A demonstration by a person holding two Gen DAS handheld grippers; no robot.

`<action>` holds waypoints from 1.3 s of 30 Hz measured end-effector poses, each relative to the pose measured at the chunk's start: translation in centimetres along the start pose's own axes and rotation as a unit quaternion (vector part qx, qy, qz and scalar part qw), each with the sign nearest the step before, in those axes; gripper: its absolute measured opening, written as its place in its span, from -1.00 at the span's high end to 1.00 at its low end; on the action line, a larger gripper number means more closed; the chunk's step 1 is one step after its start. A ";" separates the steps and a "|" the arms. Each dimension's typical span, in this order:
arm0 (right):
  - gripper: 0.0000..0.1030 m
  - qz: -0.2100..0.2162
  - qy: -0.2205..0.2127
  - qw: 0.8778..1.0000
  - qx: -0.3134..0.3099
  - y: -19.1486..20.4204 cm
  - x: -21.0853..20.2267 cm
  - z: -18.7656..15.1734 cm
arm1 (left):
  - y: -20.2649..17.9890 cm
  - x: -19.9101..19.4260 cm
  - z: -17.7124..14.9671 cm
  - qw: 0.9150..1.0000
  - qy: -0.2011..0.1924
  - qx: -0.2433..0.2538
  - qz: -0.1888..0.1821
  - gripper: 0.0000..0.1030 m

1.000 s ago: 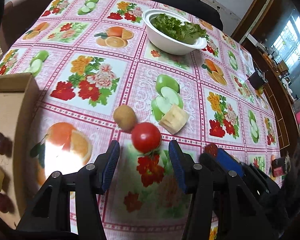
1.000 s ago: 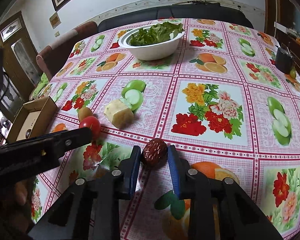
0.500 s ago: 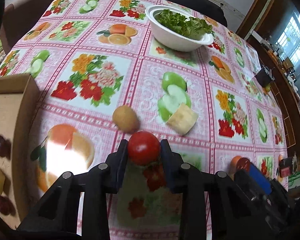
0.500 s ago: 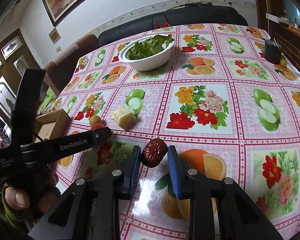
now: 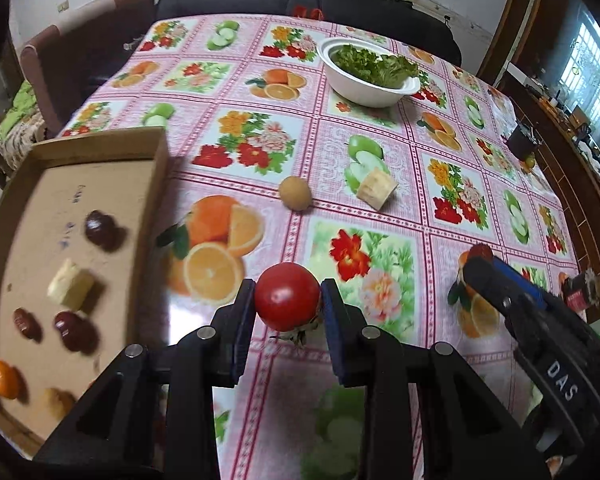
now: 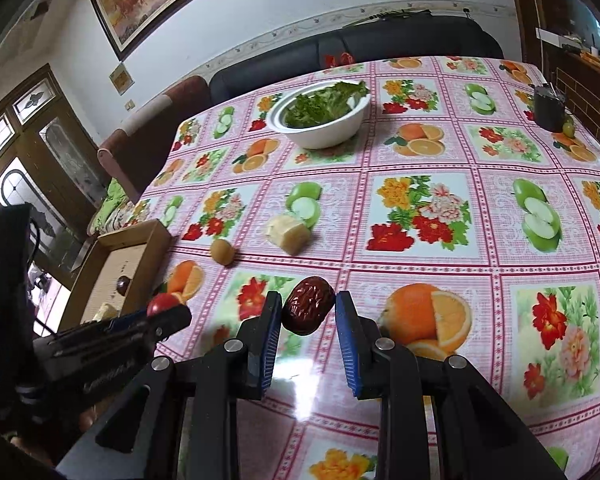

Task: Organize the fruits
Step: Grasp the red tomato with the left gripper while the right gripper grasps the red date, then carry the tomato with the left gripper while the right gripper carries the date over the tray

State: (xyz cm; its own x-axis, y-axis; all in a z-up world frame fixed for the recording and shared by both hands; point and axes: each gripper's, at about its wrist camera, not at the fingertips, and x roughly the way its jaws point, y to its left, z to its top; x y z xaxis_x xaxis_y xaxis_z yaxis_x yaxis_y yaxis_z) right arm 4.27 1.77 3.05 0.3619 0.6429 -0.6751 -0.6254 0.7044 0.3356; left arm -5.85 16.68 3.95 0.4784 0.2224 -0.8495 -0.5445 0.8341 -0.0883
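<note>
My left gripper is shut on a red tomato, held clear of the tablecloth just right of a shallow cardboard box. Inside that box lie several dark dates, a pale fruit chunk and a small orange. My right gripper is shut on a wrinkled red date, also lifted off the cloth. A brown kiwi and a pale fruit chunk rest on the table beyond. In the right wrist view the left gripper shows at lower left with the tomato.
A white bowl of green lettuce stands at the far side of the fruit-print tablecloth. A dark cup sits near the right edge. A dark sofa and a chair border the table.
My left gripper closed on the tomato, lifted it and swung left toward the box, which now fills more of its view. My right gripper rose with the date still held.
</note>
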 end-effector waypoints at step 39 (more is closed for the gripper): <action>0.46 0.055 0.009 0.994 -0.097 13.3 0.1 -0.2 | 11.3 -5.6 -2.6 0.995 -0.044 -0.065 0.063 0.41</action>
State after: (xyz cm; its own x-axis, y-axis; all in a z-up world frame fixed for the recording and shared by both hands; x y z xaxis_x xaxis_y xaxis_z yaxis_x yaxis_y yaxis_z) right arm -4.17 11.08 7.30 0.2727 0.7065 -0.6530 -0.7824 0.5578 0.2768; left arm -16.48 23.58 6.32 0.4566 0.3695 -0.8093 -0.6862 0.7253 -0.0559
